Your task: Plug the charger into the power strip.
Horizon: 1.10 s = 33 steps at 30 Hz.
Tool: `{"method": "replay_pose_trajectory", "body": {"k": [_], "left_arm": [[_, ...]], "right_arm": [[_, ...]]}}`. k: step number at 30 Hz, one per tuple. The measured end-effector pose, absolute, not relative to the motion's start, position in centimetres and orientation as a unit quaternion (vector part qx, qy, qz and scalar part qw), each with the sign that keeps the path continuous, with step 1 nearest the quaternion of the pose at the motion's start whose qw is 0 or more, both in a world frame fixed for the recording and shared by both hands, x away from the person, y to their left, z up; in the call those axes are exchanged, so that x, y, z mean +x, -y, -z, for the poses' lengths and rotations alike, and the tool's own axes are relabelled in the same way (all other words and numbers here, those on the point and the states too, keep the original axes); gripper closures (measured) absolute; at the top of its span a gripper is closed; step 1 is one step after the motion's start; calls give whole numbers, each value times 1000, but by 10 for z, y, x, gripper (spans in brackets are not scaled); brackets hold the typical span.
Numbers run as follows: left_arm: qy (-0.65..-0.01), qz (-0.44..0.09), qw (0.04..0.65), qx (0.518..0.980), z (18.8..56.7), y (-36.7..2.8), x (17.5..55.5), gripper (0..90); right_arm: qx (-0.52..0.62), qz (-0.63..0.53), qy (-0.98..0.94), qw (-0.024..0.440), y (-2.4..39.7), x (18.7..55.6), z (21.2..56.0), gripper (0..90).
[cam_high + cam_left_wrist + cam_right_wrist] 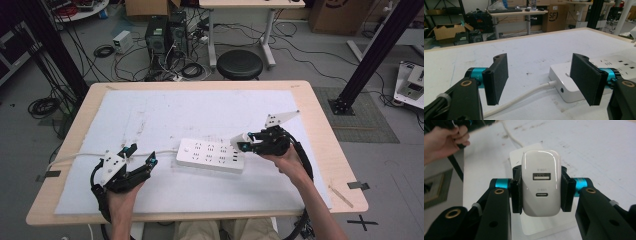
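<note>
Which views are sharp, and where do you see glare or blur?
High view: evenly lit and soft, the power strip lacks fine detail. Left gripper view: near pads slightly soft, background desks sharp enough. Right gripper view: a bright glare band on the top of the white charger held in the right tongs; the table behind is blurred.

Black two-jaw bodies on both the left gripper (139, 156) and the right gripper (243, 144), with teal collars, brass-ringed screw holes, flat black pads (499, 75), grey three-cornered plates, looping black cables. Bare forearms; khaki trousers, apparently.
</note>
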<state>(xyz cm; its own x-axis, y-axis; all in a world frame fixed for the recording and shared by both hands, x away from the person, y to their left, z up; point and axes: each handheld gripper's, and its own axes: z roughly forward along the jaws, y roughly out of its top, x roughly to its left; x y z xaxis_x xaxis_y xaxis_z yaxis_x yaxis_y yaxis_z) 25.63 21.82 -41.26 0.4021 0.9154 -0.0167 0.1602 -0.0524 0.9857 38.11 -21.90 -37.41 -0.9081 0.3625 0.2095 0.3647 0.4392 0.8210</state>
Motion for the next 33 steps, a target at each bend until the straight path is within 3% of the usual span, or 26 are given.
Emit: {"method": "replay_pose_trajectory", "body": {"k": [17, 33], "left_arm": [[-431, -347, 547, 628, 420, -222, 248, 308], [-441, -344, 547, 623, 425, -225, 245, 308]], "right_arm": [[-136, 318, 938, -14, 158, 410, 362, 634], [-108, 255, 961, -17, 142, 418, 367, 634]]}}
